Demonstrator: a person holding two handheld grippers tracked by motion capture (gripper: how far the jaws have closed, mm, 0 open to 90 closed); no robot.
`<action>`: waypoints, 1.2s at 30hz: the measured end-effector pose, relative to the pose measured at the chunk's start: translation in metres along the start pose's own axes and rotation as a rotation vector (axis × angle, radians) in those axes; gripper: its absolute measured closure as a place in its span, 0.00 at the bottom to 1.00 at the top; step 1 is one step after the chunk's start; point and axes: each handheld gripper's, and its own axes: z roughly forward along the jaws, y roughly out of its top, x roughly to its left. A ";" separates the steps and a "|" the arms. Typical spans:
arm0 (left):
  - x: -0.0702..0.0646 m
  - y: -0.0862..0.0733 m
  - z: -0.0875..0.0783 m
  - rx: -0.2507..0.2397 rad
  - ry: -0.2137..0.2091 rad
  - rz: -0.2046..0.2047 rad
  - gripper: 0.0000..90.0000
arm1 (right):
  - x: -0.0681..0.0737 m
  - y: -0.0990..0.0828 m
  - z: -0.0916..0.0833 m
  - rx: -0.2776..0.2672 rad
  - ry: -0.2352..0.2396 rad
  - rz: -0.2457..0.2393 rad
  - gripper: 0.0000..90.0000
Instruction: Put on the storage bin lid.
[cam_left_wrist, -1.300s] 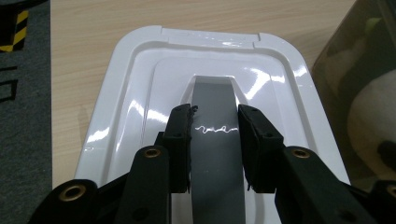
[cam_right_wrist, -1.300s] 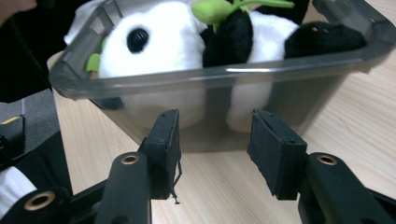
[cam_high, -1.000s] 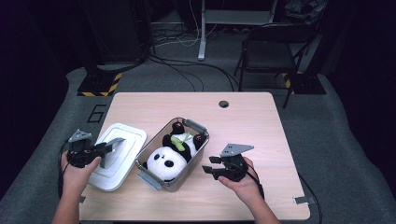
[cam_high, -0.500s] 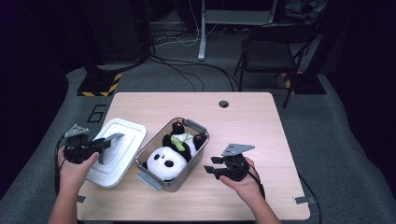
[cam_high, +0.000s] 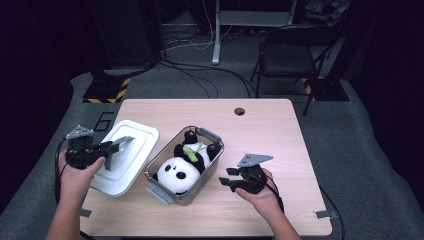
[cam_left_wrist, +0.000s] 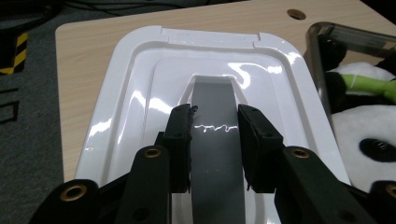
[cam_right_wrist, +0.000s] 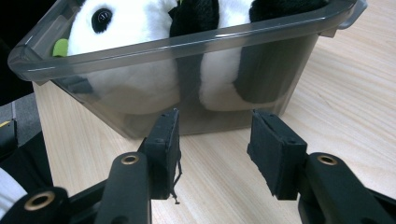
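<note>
A white lid (cam_high: 139, 137) lies at the table's left, beside a clear grey box (cam_high: 197, 189) that holds a panda plush (cam_high: 175, 172). My left gripper (cam_high: 117, 146) is shut on the lid's grey handle (cam_left_wrist: 215, 158); its pads (cam_left_wrist: 180, 135) press the strip from both sides and the lid (cam_left_wrist: 140, 84) hangs slightly raised. My right gripper (cam_high: 226, 179) rests low on the table to the right of the box, open, with nothing between its jaws. From the right gripper (cam_right_wrist: 212, 140) I face the box wall (cam_right_wrist: 187, 46), with the panda (cam_right_wrist: 130, 23) behind it.
The wooden table (cam_high: 260, 130) has a round cable hole (cam_high: 239, 111) at the back. Grey clasps sit on the box's two short ends (cam_high: 212, 136). A folding chair (cam_high: 292, 55) and floor cables stand beyond the table.
My left gripper has risen and shifted a little left with the lid's handle in it, lifting the lid. The right gripper has kept still.
</note>
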 end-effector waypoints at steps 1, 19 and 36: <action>-0.003 0.002 0.001 -0.008 -0.005 0.001 0.74 | 0.000 0.000 -0.001 -0.001 0.000 0.008 0.58; -0.052 0.027 0.031 0.013 -0.088 0.066 0.74 | -0.003 0.001 -0.005 -0.011 -0.014 0.005 0.58; -0.090 0.040 0.051 0.016 -0.149 0.112 0.74 | -0.007 -0.002 -0.004 -0.006 -0.026 0.014 0.58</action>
